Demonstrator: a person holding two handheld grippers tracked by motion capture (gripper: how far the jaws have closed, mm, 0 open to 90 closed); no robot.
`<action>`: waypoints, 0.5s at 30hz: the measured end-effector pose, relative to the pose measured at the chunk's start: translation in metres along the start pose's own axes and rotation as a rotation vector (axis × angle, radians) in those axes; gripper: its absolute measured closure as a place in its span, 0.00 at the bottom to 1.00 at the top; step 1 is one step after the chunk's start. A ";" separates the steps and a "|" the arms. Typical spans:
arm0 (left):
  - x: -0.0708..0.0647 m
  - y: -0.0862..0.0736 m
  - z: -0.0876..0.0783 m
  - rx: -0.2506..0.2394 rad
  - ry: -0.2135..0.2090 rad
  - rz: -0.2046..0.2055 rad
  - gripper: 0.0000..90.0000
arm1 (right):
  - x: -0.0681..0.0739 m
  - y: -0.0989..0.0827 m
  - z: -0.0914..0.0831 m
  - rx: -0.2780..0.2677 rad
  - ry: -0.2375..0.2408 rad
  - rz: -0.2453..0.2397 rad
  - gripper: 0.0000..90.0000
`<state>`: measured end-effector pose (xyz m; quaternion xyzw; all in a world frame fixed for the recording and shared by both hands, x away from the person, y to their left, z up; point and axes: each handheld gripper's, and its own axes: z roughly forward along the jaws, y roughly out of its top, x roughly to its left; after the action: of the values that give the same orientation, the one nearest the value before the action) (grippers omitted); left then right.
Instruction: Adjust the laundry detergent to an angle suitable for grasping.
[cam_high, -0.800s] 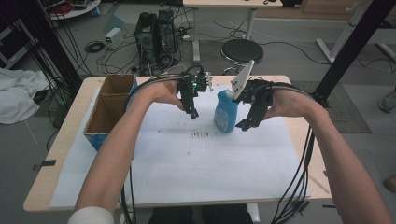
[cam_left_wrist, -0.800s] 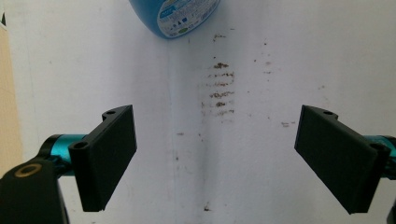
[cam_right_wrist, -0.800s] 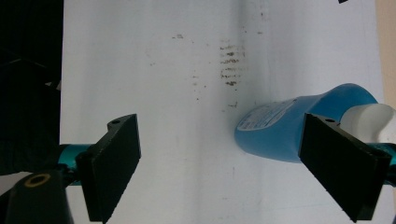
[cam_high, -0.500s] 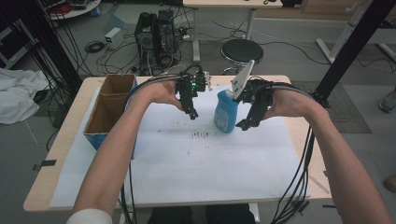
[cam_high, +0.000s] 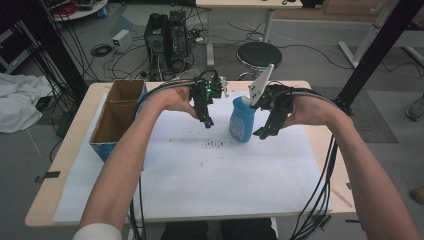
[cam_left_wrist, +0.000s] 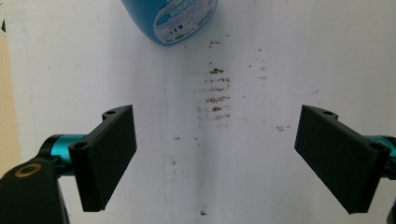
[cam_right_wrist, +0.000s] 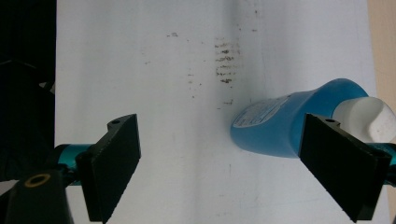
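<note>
High view: left gripper and right gripper hang spread and empty either side of the upright blue bottle, just beside it. Smooth plastic, probably light and slippery; grasp the body below the white cap. Cardboard box stands well left on the bench, no obstruction.

There is one blue bottle with one white cap standing on the table. There is one cardboard box at the left side, and it has two parts inside. One big white sheet of paper covers the one wooden table. There is one patch of dark marks on the paper. Two grippers are here, the left gripper and the right gripper, and each one has two black jaws. One round black stool stands behind the table.
</note>
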<state>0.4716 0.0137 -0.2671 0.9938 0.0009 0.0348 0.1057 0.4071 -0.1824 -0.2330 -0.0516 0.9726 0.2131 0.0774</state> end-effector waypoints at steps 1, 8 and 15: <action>-0.001 0.000 -0.001 -0.009 -0.003 -0.003 0.14 | 0.001 0.000 -0.001 0.005 0.001 0.012 0.13; -0.001 -0.001 -0.003 -0.009 0.001 -0.001 0.14 | 0.001 0.000 -0.002 0.013 0.005 0.007 0.13; -0.005 -0.003 -0.006 -0.001 0.002 -0.004 0.14 | 0.002 0.002 0.000 0.002 0.004 0.008 0.13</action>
<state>0.4661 0.0183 -0.2620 0.9937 0.0027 0.0357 0.1060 0.4048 -0.1806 -0.2323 -0.0479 0.9732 0.2123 0.0749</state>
